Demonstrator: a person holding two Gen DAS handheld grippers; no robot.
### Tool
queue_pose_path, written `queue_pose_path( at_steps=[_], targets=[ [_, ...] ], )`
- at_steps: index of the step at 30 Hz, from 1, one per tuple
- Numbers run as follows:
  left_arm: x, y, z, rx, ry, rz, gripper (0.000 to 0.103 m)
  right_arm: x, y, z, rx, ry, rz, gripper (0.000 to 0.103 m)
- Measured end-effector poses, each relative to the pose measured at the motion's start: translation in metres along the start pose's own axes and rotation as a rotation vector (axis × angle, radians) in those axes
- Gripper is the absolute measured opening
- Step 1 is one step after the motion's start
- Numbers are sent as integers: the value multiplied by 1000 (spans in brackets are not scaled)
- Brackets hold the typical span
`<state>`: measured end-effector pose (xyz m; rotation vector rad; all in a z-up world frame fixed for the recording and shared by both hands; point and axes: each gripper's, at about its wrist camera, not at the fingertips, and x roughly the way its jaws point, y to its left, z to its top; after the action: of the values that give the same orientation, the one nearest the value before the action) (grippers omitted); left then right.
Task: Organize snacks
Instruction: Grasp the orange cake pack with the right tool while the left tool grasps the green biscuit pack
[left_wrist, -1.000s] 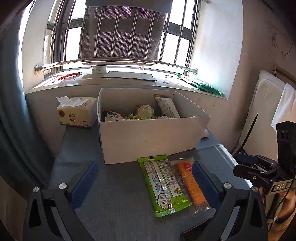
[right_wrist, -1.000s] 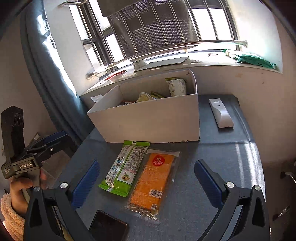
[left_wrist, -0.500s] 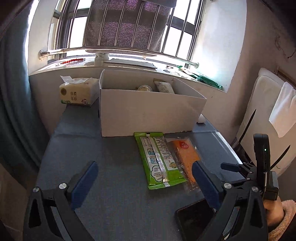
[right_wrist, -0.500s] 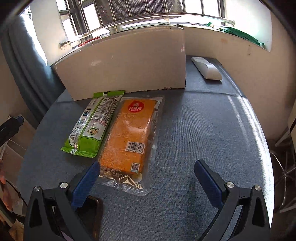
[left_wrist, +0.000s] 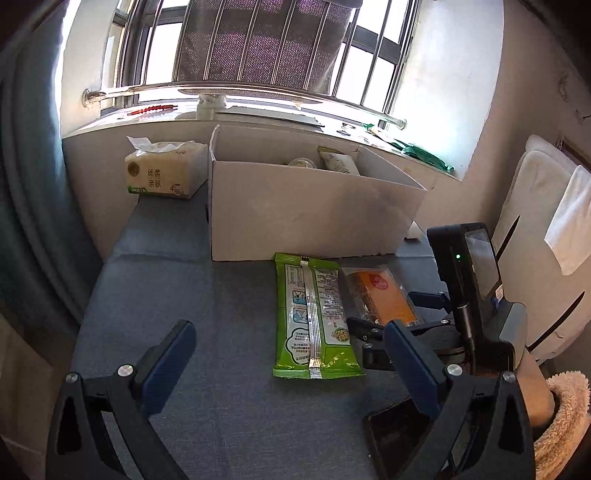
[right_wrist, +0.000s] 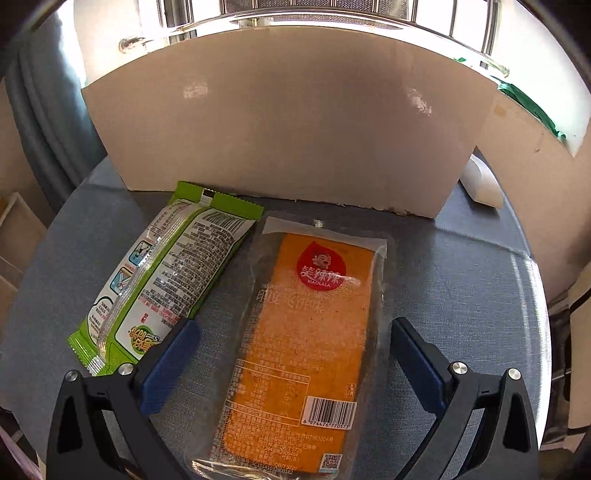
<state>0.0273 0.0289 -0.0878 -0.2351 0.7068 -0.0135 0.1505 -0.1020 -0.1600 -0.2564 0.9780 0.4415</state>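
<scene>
An orange snack pack (right_wrist: 306, 343) in clear wrap lies flat on the blue-grey table, beside a green snack pack (right_wrist: 162, 280). My right gripper (right_wrist: 291, 354) is open, low over the table, its fingers straddling the orange pack's near half. A white cardboard box (right_wrist: 288, 122) stands just behind both packs. In the left wrist view my left gripper (left_wrist: 291, 365) is open and empty, above the table in front of the green pack (left_wrist: 314, 314). The orange pack (left_wrist: 380, 295) and the right gripper's body (left_wrist: 469, 295) show to its right. The box (left_wrist: 306, 214) holds several snacks.
A tissue pack (left_wrist: 162, 170) stands left of the box by the windowsill. A black phone (left_wrist: 399, 432) lies at the table's near right. A white remote-like object (right_wrist: 480, 181) lies right of the box. A white chair (left_wrist: 543, 221) stands at the right.
My right gripper has dropped and moved forward until its fingers bracket the orange pack. My left gripper has lowered and pulled back slightly; the right gripper now fills its right side.
</scene>
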Motion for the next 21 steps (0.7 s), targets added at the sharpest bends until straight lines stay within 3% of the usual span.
queue_pose_path(
  at_steps=[2,4,7,14,21],
  targets=[
    [2,-1,-1,11,3,4,103,-6,-1,-7,-13,-25,5,92],
    [8,-4,-2,30,22,17,103,-16,-3,-14,-32,-41,24,61],
    [20,-9,-2,44,59,21,103,-22,-10,-21,-44,-35,59,58],
    [60,-36,2,128,165,12,103,-60,-63,-45,80,-100,142,58],
    [112,-48,9,133,271,71,103,-95,-84,-59,155,-157,177,58]
  ],
)
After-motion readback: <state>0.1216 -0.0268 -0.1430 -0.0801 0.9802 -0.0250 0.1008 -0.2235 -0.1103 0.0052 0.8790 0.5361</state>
